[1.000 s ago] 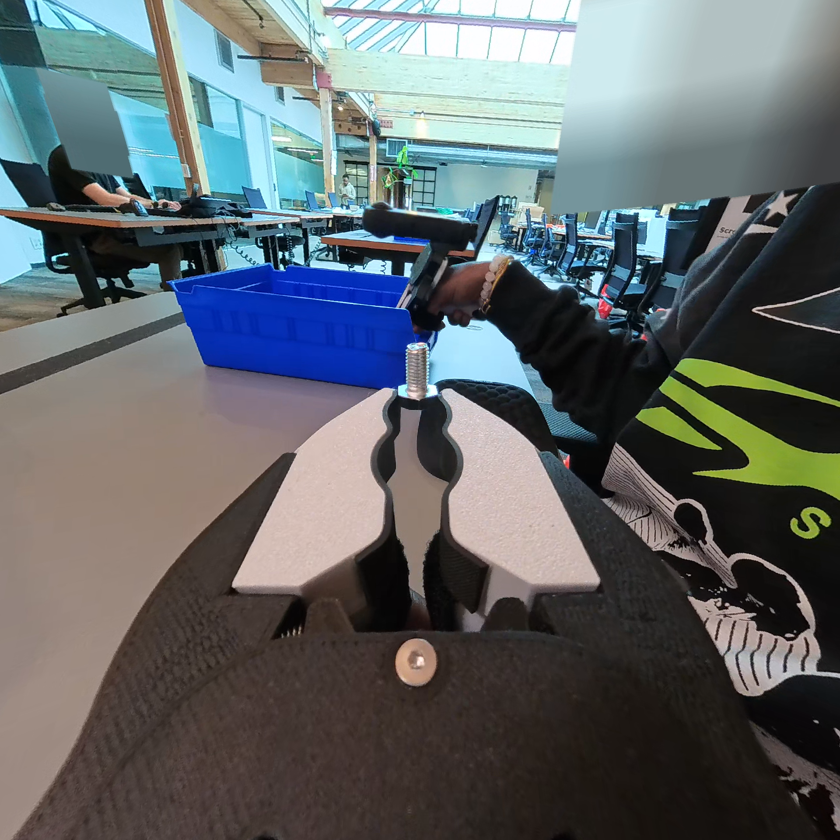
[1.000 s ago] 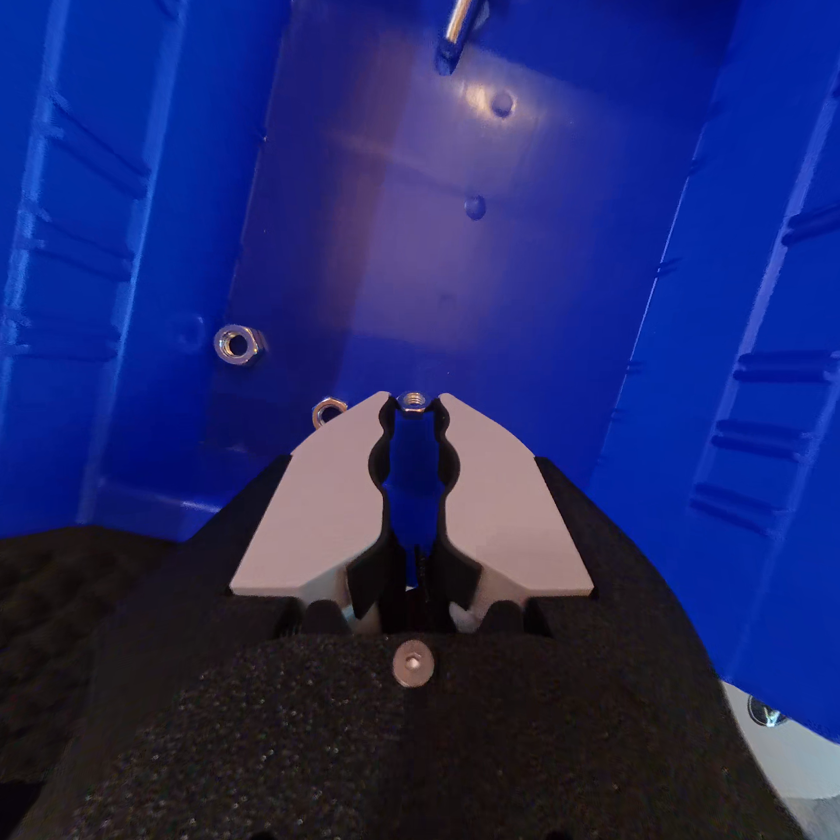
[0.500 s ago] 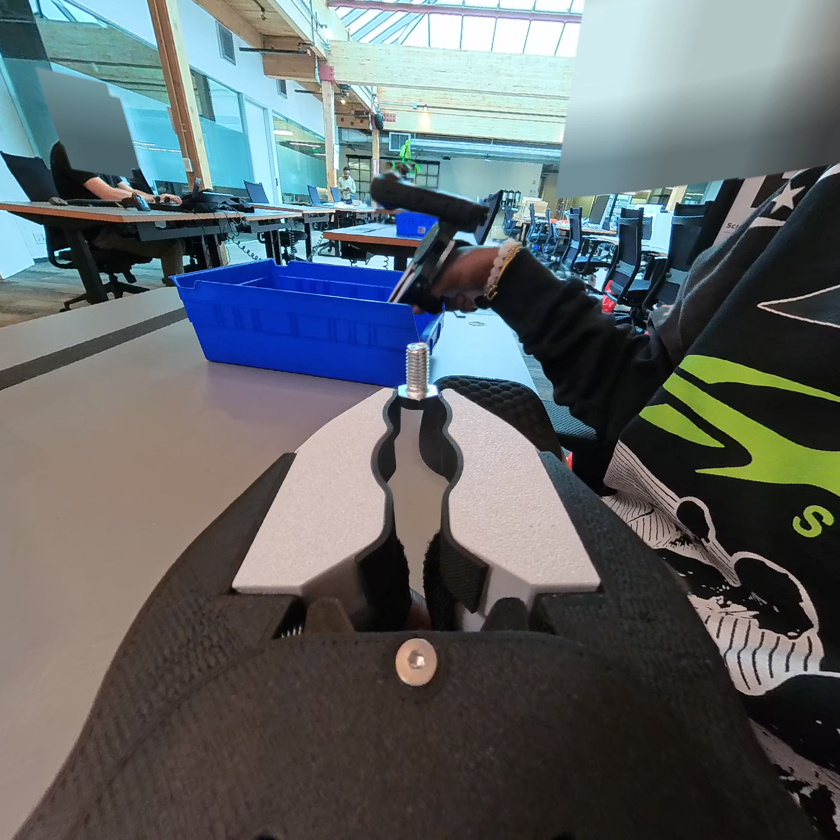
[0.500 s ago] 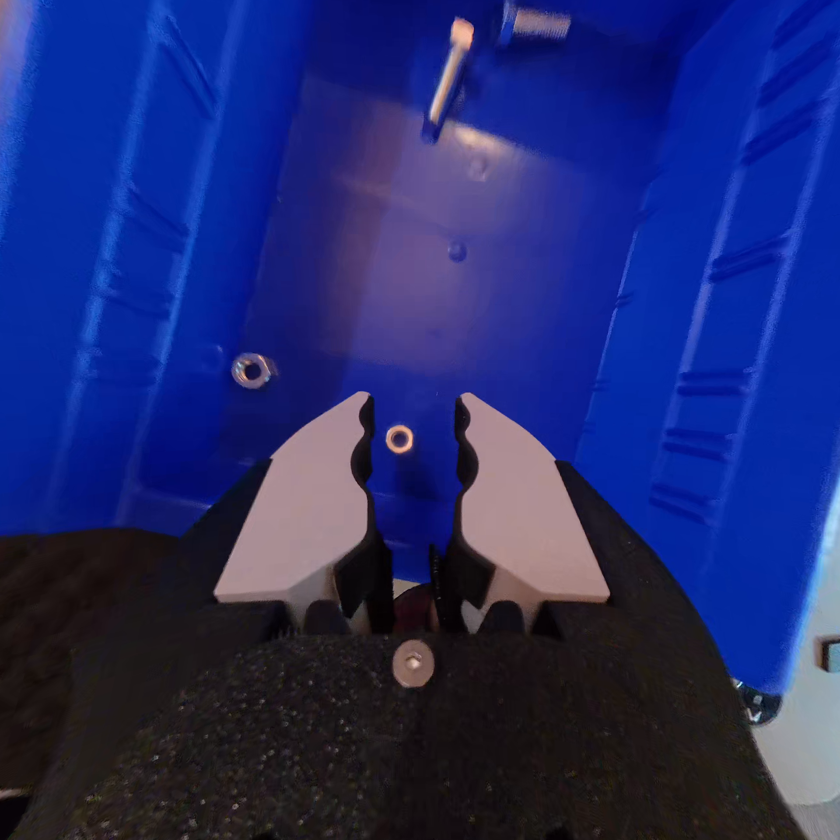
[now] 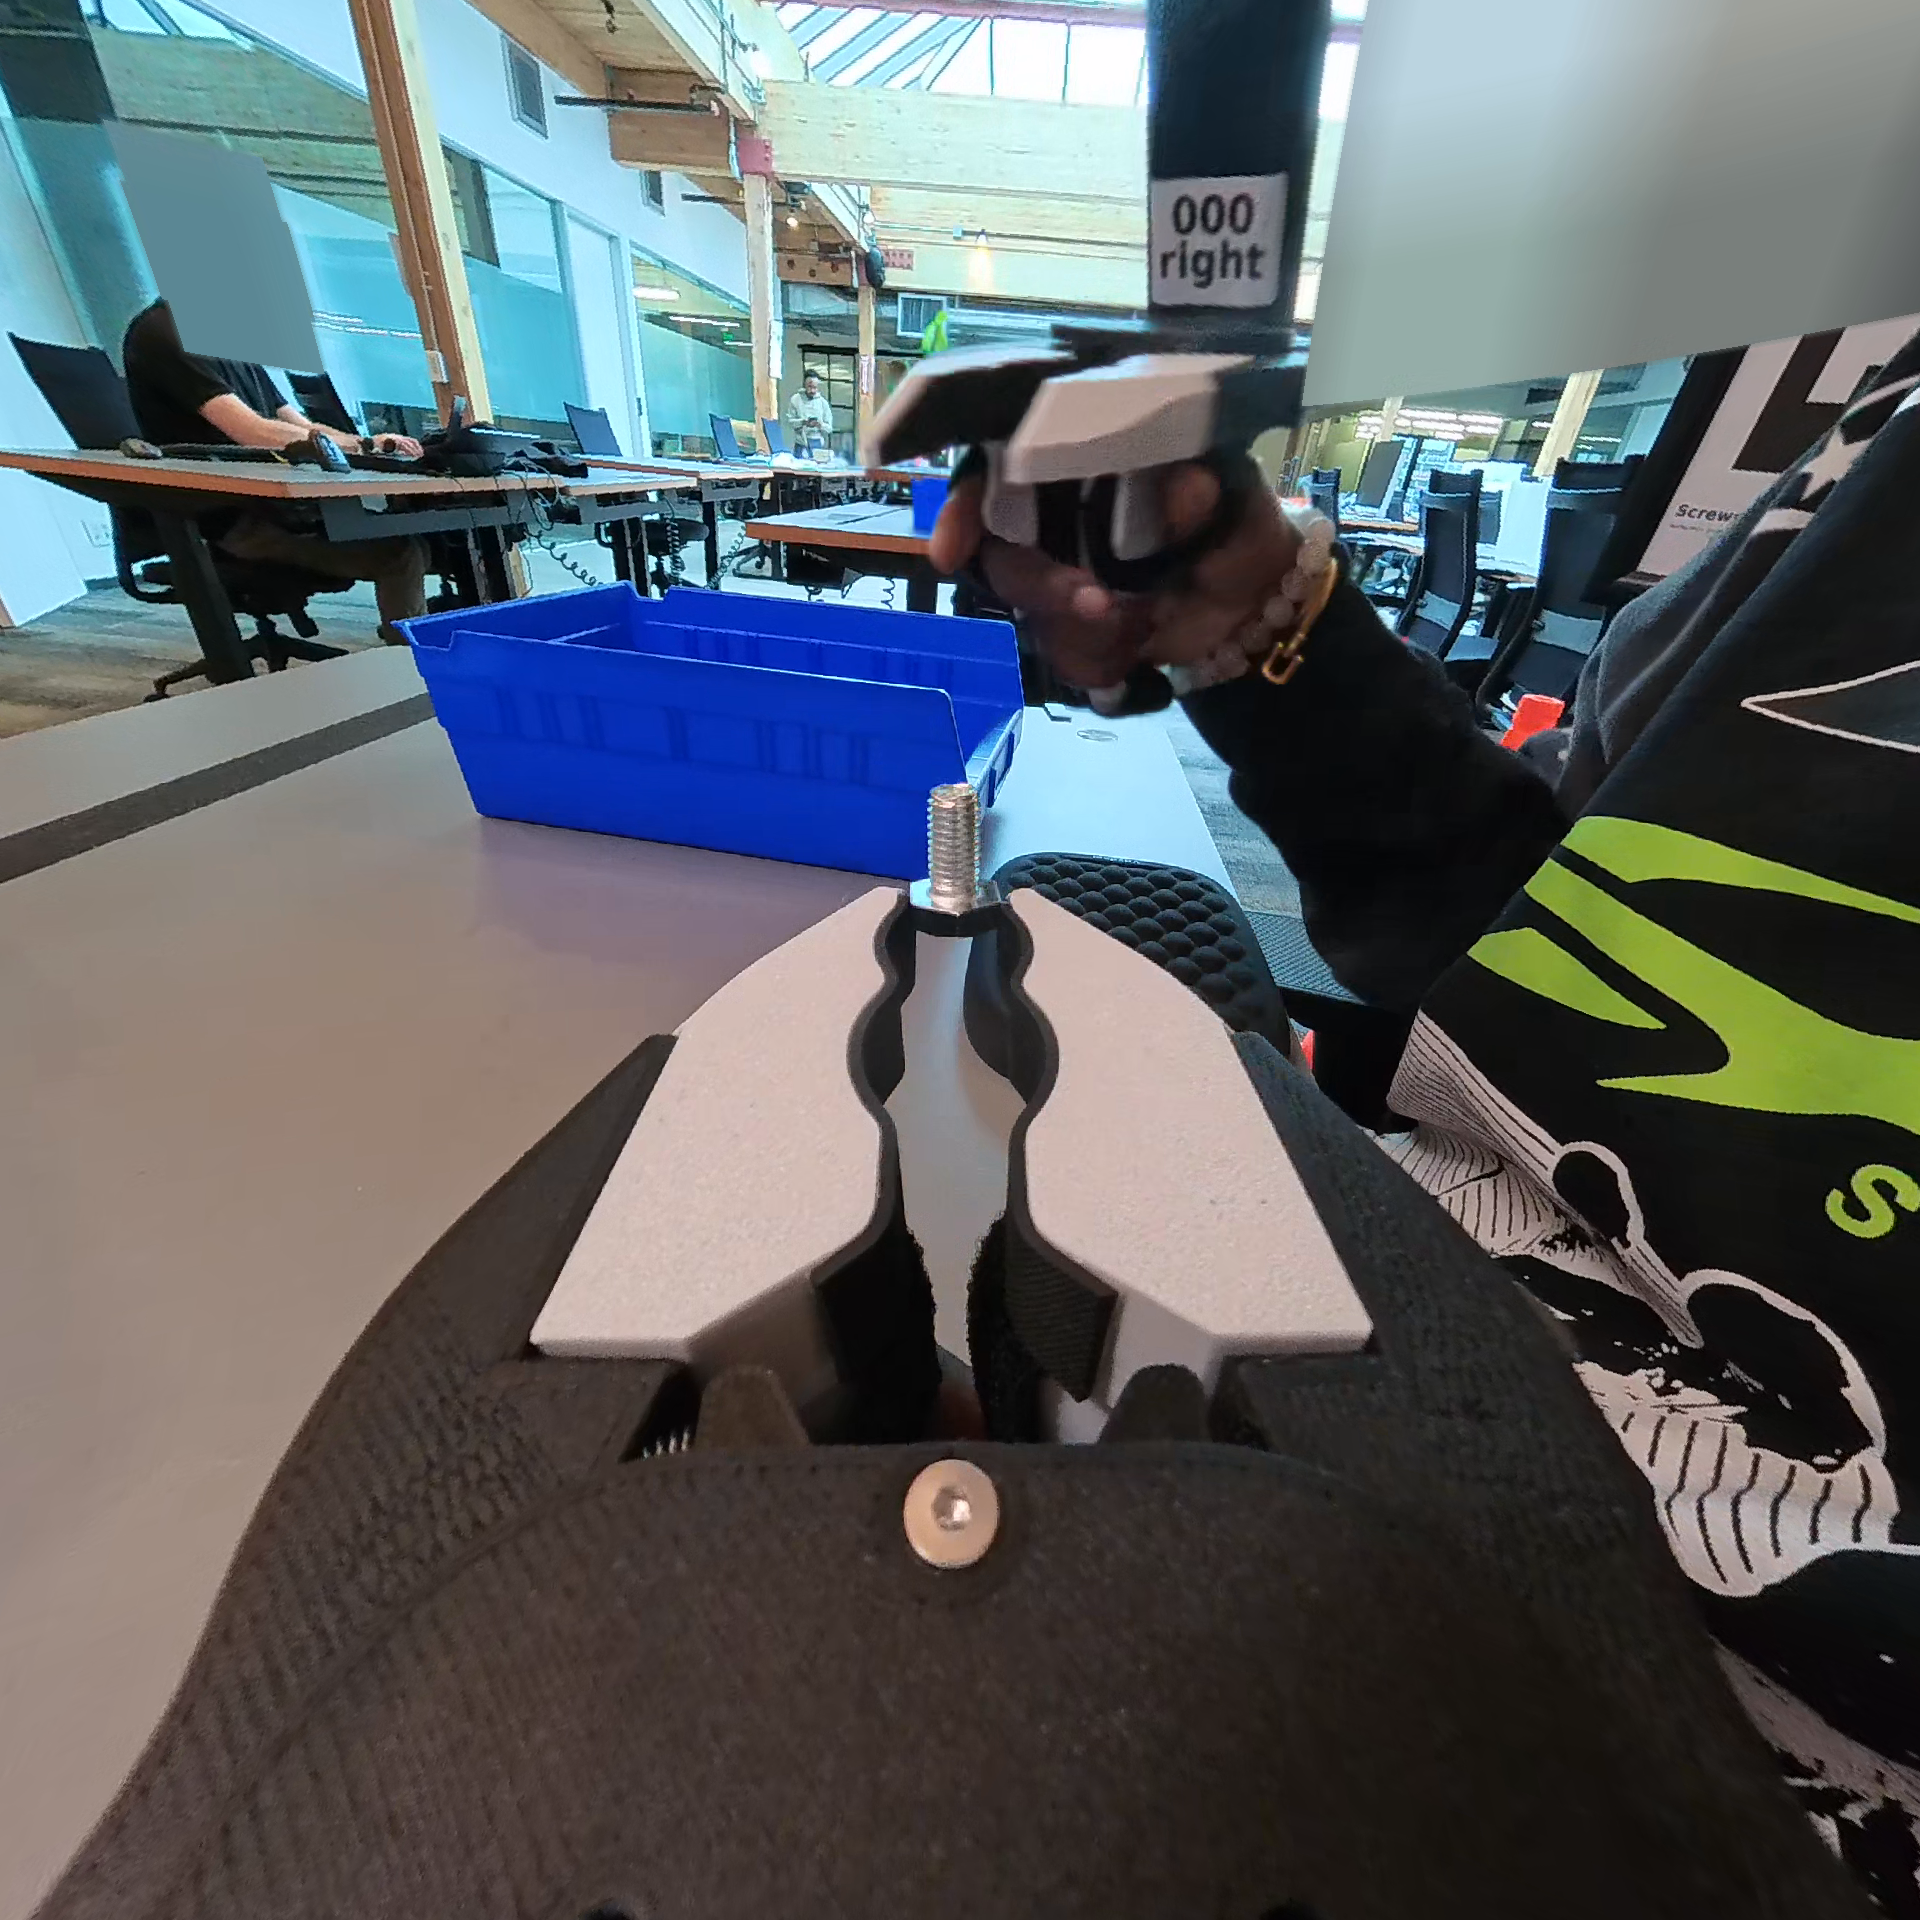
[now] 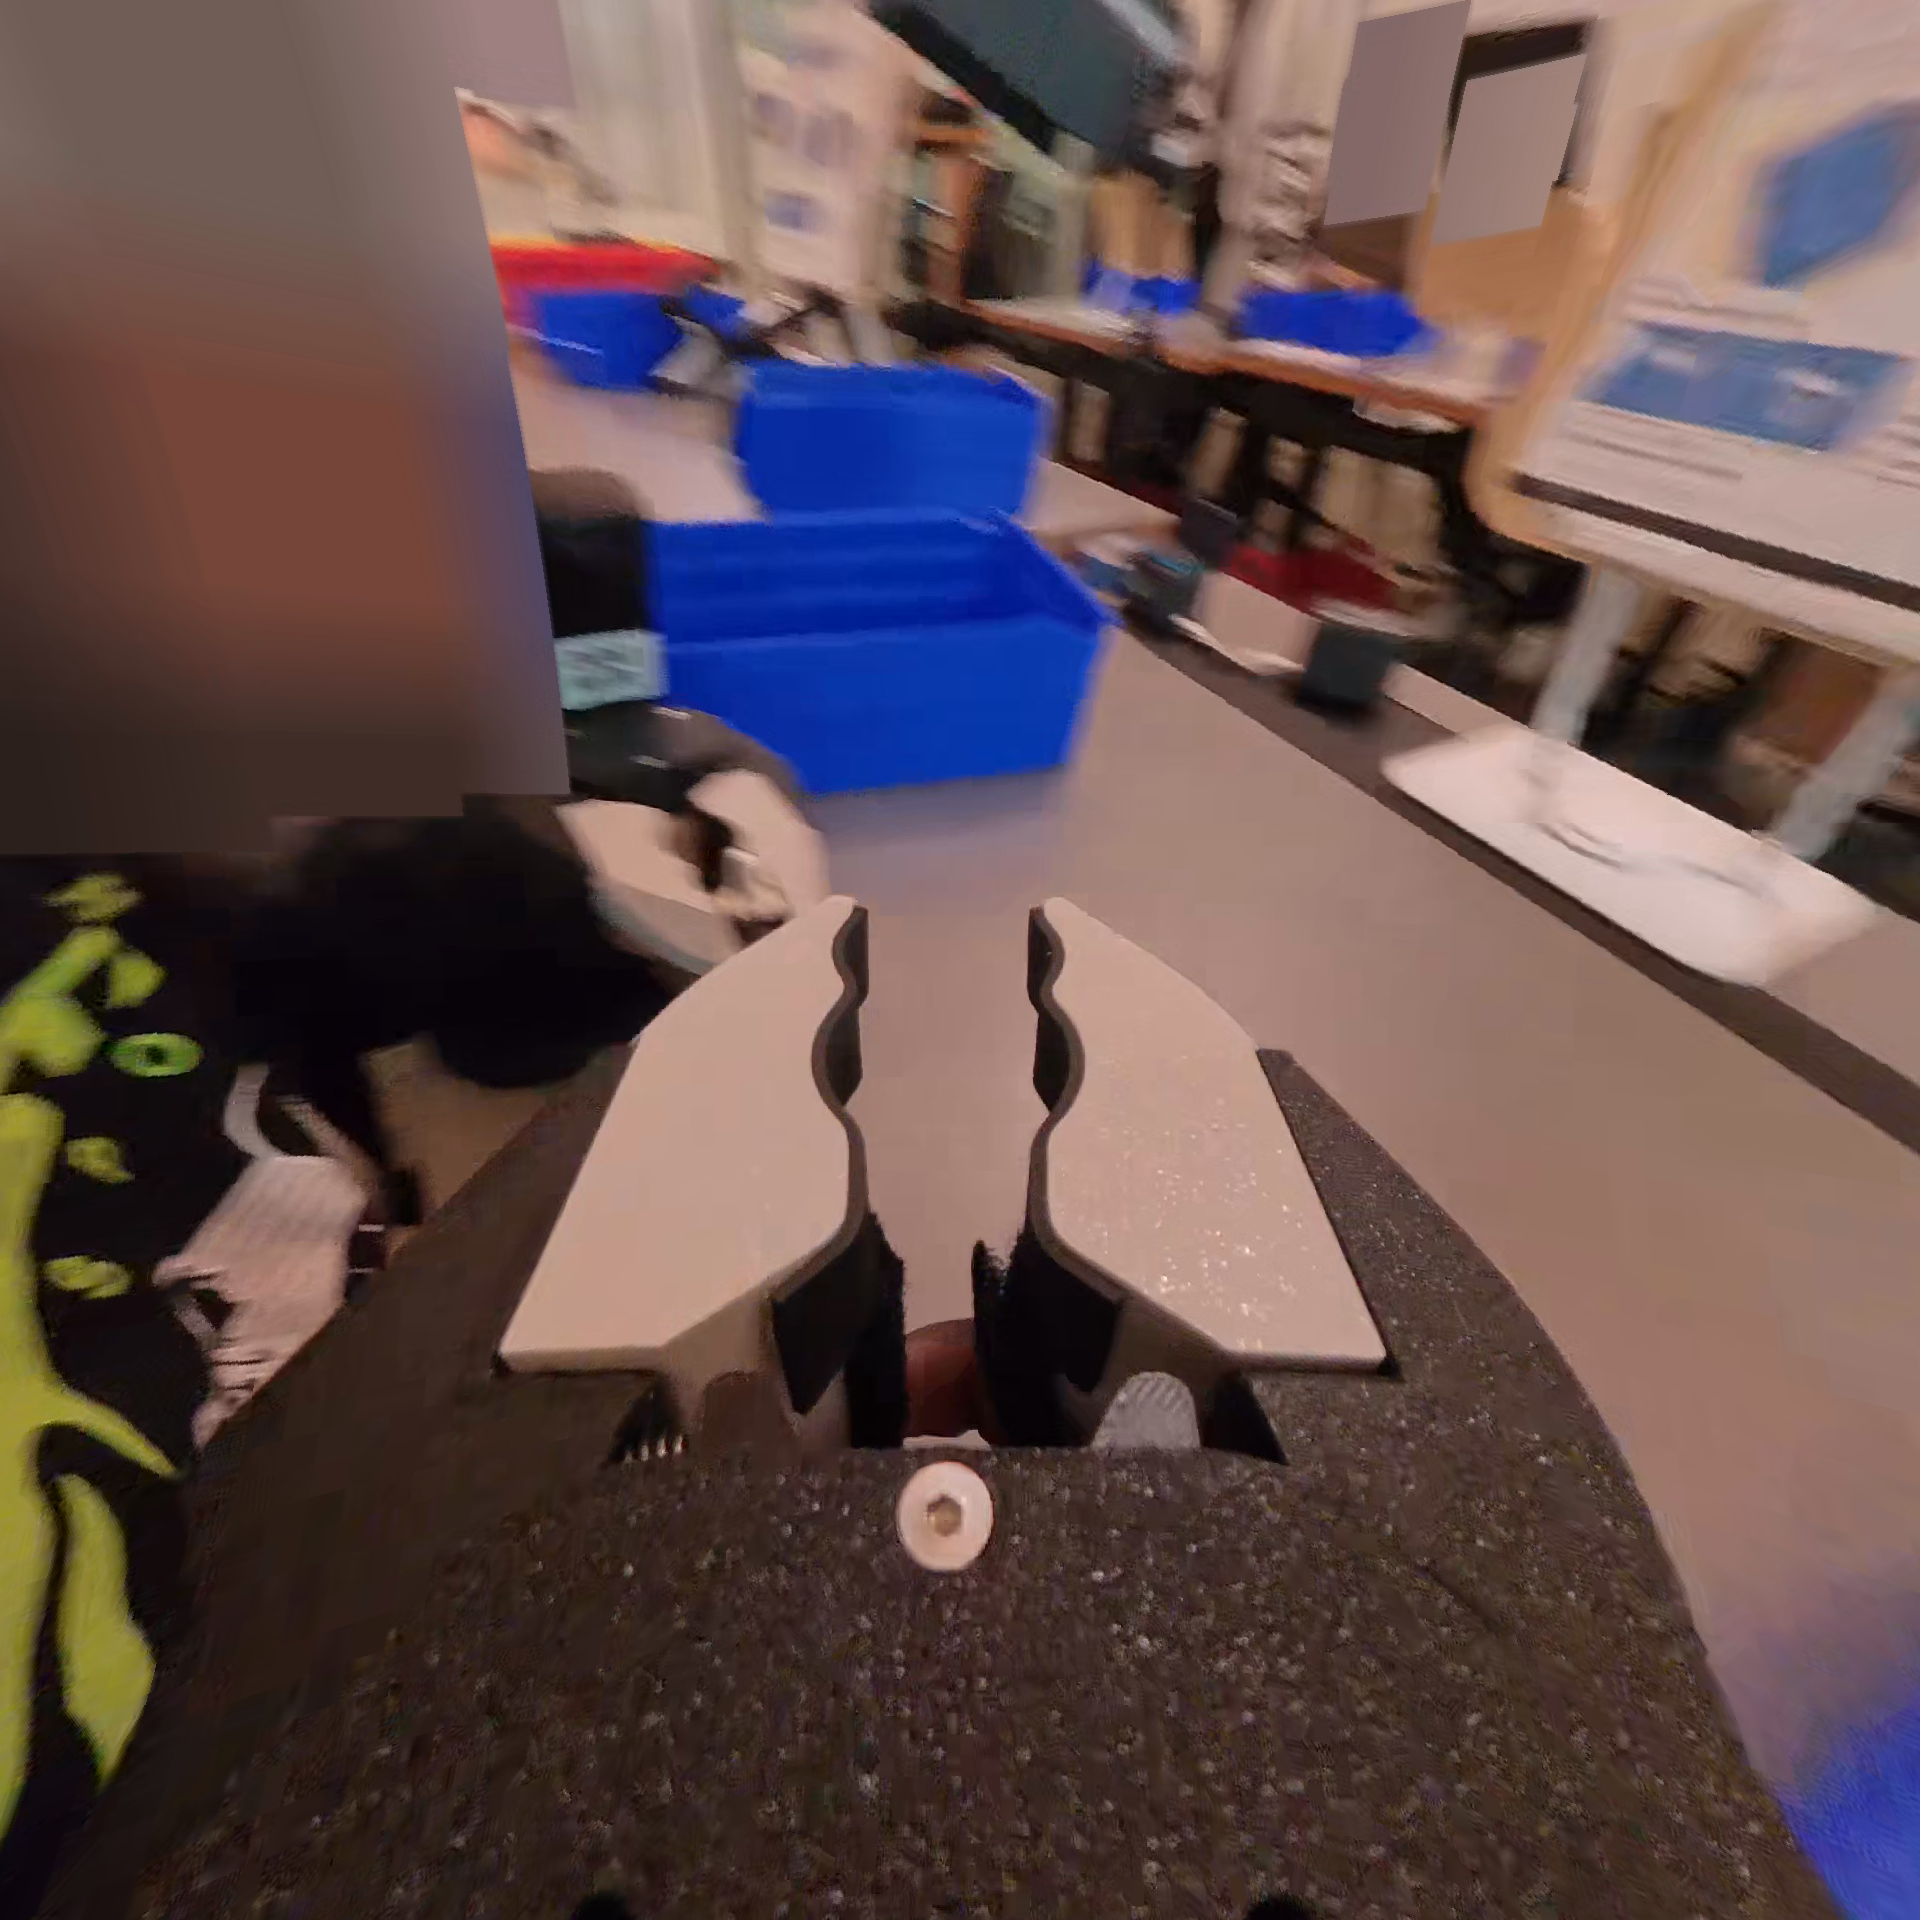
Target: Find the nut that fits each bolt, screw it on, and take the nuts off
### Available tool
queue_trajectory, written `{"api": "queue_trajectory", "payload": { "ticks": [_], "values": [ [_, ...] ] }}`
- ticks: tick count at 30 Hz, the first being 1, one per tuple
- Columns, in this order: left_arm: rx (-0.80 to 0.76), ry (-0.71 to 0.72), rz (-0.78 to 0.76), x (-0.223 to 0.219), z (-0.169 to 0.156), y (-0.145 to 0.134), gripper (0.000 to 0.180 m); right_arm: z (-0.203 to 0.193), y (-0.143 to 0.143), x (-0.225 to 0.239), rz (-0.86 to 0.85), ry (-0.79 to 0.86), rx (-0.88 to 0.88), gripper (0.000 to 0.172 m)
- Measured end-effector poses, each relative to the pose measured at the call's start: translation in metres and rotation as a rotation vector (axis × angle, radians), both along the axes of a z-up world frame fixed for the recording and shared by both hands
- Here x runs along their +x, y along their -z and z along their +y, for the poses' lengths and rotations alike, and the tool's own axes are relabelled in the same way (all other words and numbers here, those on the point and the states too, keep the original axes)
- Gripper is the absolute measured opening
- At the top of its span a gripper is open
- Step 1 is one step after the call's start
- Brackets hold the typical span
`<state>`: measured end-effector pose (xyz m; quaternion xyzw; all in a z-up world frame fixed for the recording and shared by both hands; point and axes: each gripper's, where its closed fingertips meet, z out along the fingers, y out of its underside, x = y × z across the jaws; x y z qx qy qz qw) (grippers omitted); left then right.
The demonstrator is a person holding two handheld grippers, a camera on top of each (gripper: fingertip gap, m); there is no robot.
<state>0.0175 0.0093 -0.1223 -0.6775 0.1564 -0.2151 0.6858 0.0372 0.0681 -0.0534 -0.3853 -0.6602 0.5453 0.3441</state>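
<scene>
While the left gripper (image 5: 954,914) clamps the bolt (image 5: 953,844) upright by its hex head at frame centre, the right gripper (image 6: 945,930), jaws apart and empty, must next fetch a matching nut from the blue bin (image 5: 727,727).

Two close wrist views sharing blue bin (image 5: 727,727)
</scene>
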Motion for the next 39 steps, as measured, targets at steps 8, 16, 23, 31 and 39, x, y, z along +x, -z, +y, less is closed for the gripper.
{"api": "queue_trajectory", "payload": {
  "ticks": [8, 16, 23, 31, 39],
  "values": [
    [0.0, 0.004, 0.011, 0.001, 0.0, 0.001, 0.015, -0.076, 0.036, -0.027, -0.085, -0.217, -0.018, 0.022],
    [-0.002, 0.009, 0.019, 0.003, 0.0, 0.001, 0.015, -0.078, 0.045, -0.036, -0.097, -0.202, -0.004, 0.014],
    [0.012, -0.016, 0.014, 0.0, 0.002, 0.0, 0.024, -0.07, 0.041, -0.034, -0.085, -0.188, -0.008, 0.008],
    [0.005, -0.109, -0.025, -0.015, 0.007, -0.002, 0.052, 0.11, 0.001, -0.016, -0.044, 0.416, 0.137, 0.008],
    [0.001, -0.124, -0.046, -0.018, 0.008, -0.001, 0.053, 0.301, 0.053, 0.018, -0.296, 0.918, 0.089, 0.008]
  ]
}}
